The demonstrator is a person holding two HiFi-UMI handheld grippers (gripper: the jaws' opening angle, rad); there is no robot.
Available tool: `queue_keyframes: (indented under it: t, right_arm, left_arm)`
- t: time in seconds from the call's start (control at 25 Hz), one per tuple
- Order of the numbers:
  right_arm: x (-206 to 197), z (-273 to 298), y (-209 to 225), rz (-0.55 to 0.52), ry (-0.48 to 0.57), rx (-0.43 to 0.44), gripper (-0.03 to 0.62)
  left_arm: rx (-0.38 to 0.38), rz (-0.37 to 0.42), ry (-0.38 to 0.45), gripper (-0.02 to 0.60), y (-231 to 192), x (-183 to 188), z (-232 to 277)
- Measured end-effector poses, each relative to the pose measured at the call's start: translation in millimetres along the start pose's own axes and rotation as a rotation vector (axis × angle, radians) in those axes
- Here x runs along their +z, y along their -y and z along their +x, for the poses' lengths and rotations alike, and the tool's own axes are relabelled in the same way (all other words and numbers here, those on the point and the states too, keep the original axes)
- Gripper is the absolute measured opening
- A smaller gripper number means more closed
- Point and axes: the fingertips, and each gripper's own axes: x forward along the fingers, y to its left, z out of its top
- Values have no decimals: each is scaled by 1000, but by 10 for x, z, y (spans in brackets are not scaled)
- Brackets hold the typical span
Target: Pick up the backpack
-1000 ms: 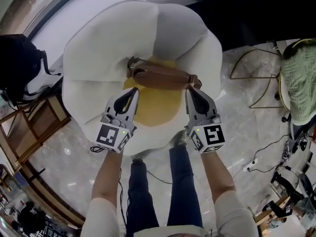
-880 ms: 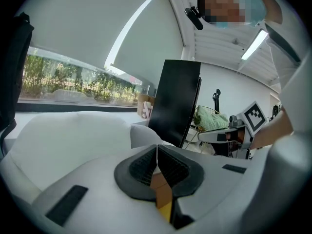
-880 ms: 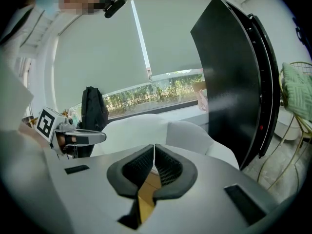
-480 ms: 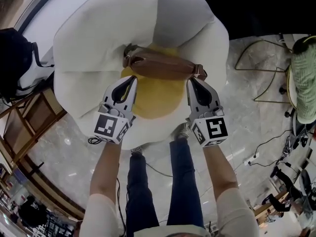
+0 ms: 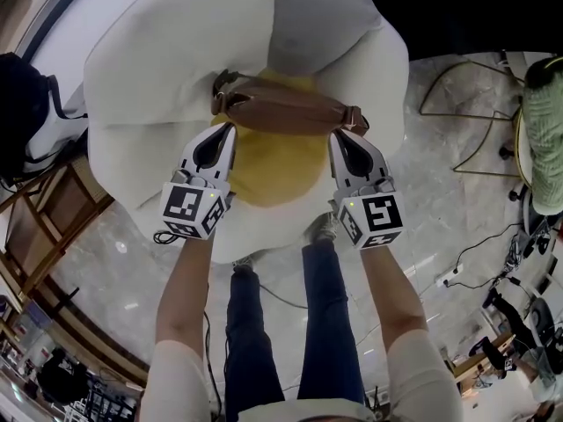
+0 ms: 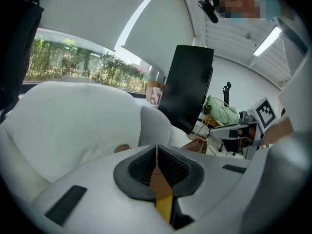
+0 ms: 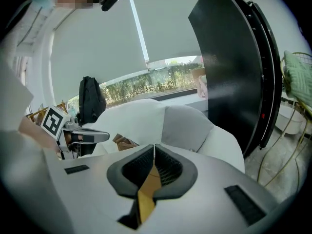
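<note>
- A pale marble floor carries a big white petal-shaped seat with a yellow centre. A wooden frame stands off to the left and a green cloth far to the right.
- The left tool has its jaws pressed together with nothing between them. Its tip sits just beside the left end of the backpack, where the straps bunch. Whether it touches them I cannot tell.
- The brown backpack lies flat across the yellow centre, just ahead of both tool tips and spanning the gap between them.
- The right tool is likewise closed and empty, its tip just short of the buckle at the bag's right end.
- One tool is likely set at each end because the bag is long and limp and would sag if lifted from one end only. I judge the closed jaws must part before either can take a strap.
- Since the earlier frame both tools have sunk toward the seat. Their tips now sit closer to the bag's ends, and the seat fills more of the head view. The jaws have stayed shut, and the bag has not moved.
</note>
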Motion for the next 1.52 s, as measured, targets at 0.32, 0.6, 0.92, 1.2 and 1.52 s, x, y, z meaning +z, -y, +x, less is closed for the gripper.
queue_keyframes:
  t: [0.32, 0.6, 0.92, 1.2, 1.52]
  right_arm:
    - [-115, 57, 168, 4, -22, -57, 32]
    - [-155, 33, 303, -17, -22, -111, 112]
    - [-113, 42, 255, -67, -8, -99, 235]
    - [-199, 111, 459, -100, -37, -108, 297]
    - [-311, 374, 501, -119, -94, -25, 313]
  left_arm:
    - [22, -78, -80, 32, -139, -266, 118]
    - [51, -114, -132, 74, -192, -445, 170]
    - [55, -152, -182, 259, -223, -645, 263]
    - [77, -120, -183, 290, -306, -679, 350]
    - [65, -100, -164, 304, -410, -575, 529]
